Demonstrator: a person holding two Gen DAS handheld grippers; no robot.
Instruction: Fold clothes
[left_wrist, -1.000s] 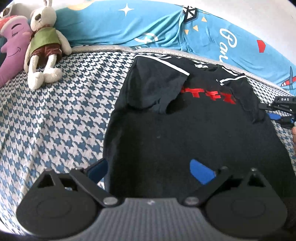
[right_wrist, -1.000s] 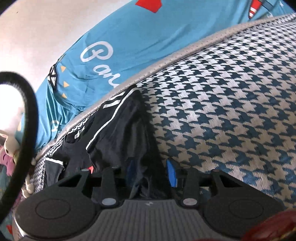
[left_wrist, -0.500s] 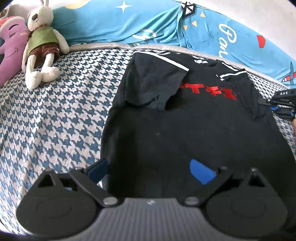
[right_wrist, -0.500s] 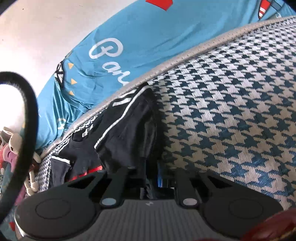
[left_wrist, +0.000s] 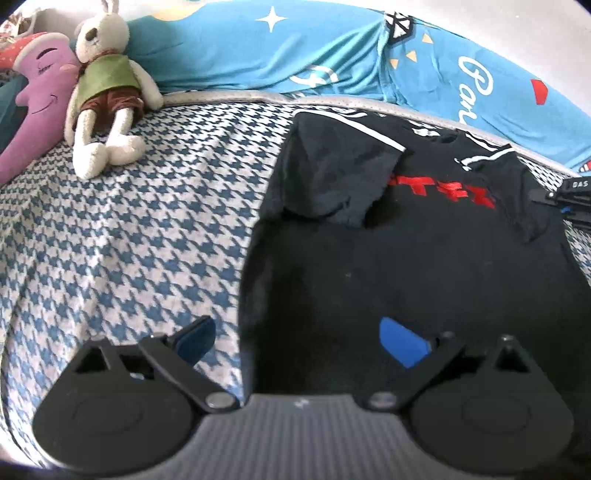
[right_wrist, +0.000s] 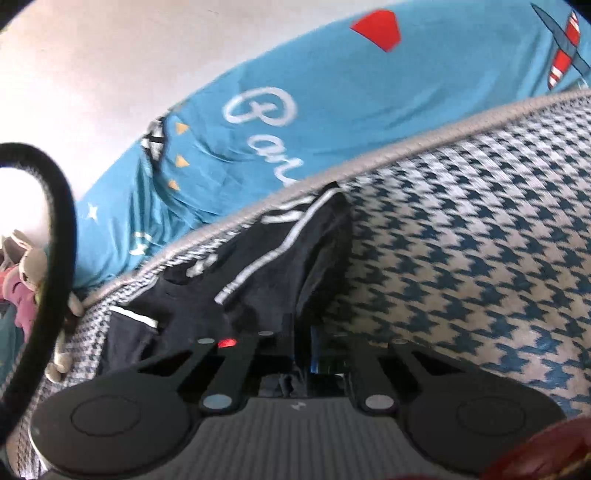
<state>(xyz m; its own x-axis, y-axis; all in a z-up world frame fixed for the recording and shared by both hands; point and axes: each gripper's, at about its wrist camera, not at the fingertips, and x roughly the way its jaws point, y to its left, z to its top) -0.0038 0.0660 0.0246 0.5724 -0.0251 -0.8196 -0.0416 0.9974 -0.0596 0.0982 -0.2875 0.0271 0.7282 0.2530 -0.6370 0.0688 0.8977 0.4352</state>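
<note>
Soft black T-shirt lies on houndstooth bedcover.

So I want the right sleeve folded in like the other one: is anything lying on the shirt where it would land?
Nothing visible does. The right tool is shut on the right sleeve, and the black T-shirt chest is bare apart from the other sleeve, already folded in. The open left tool hovers near the hem.

Left wrist camera is looking up the bed from its near edge; right is hugging the far edge, both sharing the black shirt.
</note>
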